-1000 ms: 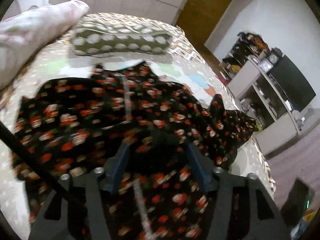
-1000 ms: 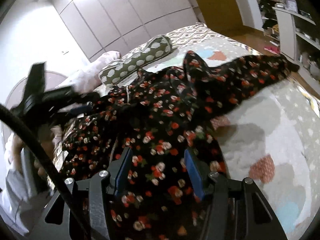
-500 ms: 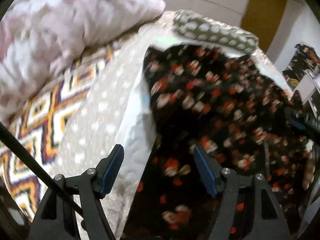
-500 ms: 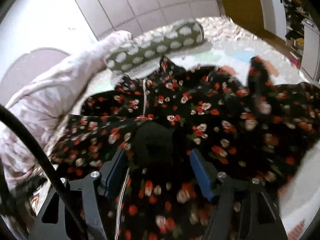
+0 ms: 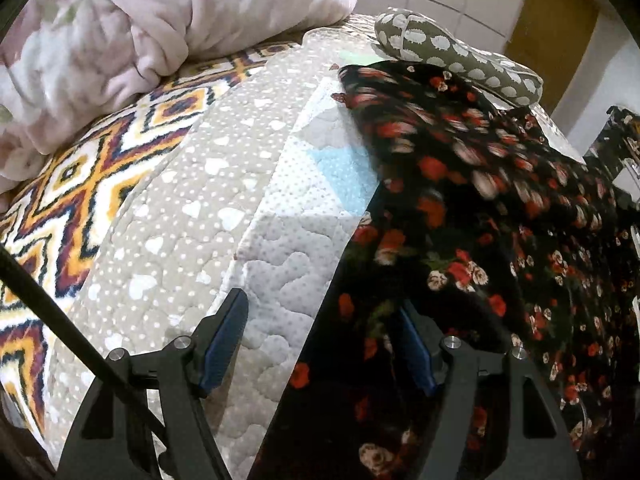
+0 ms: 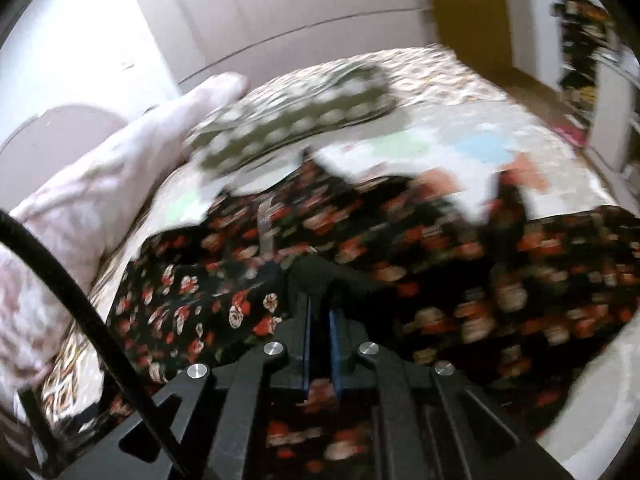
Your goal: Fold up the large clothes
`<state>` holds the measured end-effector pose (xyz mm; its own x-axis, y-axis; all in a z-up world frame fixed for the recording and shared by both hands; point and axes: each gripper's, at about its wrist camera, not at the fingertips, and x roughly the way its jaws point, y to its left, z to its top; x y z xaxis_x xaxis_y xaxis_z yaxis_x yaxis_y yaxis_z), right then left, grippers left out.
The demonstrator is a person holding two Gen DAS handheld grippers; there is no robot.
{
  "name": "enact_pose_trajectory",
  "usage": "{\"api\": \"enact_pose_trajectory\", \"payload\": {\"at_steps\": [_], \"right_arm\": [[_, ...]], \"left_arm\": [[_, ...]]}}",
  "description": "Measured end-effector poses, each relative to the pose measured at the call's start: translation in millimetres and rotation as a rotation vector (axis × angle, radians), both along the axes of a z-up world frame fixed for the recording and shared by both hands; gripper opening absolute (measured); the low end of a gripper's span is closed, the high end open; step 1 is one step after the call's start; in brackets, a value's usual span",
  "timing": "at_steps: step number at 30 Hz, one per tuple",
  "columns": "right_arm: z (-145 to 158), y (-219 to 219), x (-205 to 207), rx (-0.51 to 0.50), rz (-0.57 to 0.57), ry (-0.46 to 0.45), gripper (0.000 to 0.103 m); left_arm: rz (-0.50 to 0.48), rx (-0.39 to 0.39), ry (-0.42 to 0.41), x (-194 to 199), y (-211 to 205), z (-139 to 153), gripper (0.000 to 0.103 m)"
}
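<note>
- the black garment printed with red and cream flowers point(image 5: 500, 216) lies spread over the bed's pale quilted cover with small white hearts point(image 5: 192, 216). it is crumpled in places, and one long straight edge runs down the cover toward the left camera. it looks laid out flat so that it can be folded, and no fold looks made yet.
- at the head of the bed lie an olive cushion with white spots point(image 5: 456, 56) and a bunched pink fleecy blanket point(image 5: 132, 28), both off to the side of the garment, the cushion just touching its far end. they seem pushed back to leave room.
- the left gripper point(image 5: 324, 336) has its blue-padded jaws standing well apart and straddles the garment's long edge: one pad is over bare quilt, the other over dark cloth. nothing is pinched. this placing fits a coming grasp of that edge.
- the right gripper point(image 6: 319, 340) has its jaws closing, nearly together with only a thin slit between the blue pads. a dark hump of cloth rises just ahead of its tips, but the frame is blurred and i cannot tell whether cloth is caught between the pads.
- both grippers tilt steeply down at the bed, the left one at the garment's side edge, the right one over its middle. the right gripper's frame also shows at the far right of the left view.
- a black cable point(image 6: 80, 312) crosses the lower left of each view.
</note>
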<state>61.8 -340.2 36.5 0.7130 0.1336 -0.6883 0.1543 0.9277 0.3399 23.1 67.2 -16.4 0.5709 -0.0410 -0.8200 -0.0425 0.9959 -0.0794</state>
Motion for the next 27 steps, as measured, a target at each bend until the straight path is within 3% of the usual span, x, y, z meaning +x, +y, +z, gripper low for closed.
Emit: {"api": "enact_pose_trajectory", "payload": {"at_steps": [4,7,10,13,16,18,22,27], "right_arm": [[-23,-27,-4,-0.007,-0.041,0.075,0.01],[-46,-27,-1,-0.045,-0.03,0.156,0.018],[-44,-30,-5,-0.061,-0.041,0.133,0.028],[-23,-34,-20,-0.065,-0.054,0.071,0.034],[-2,-29,-34,-0.099,-0.056,0.007,0.037],[9,-21,-39,-0.093,-0.043,-0.019,0.037],[28,18,-42,-0.048,0.069,-0.057,0.037],[28,116,-23,-0.004,0.347,-0.028,0.04]], "left_arm": [[-0.004,0.009,0.005,1,-2,2,0.071],[-0.005,0.0,0.016,-1,-1,12,0.071],[-0.007,-0.015,0.001,-7,1,29,0.071],[-0.017,-0.012,-0.049,-10,2,50,0.071],[0.001,0.044,-0.06,-5,6,54,0.071],[0.029,0.028,-0.049,-7,18,51,0.071],[0.044,-0.019,-0.008,-25,39,41,0.071],[0.012,-0.063,0.053,-57,49,23,0.072]]}}
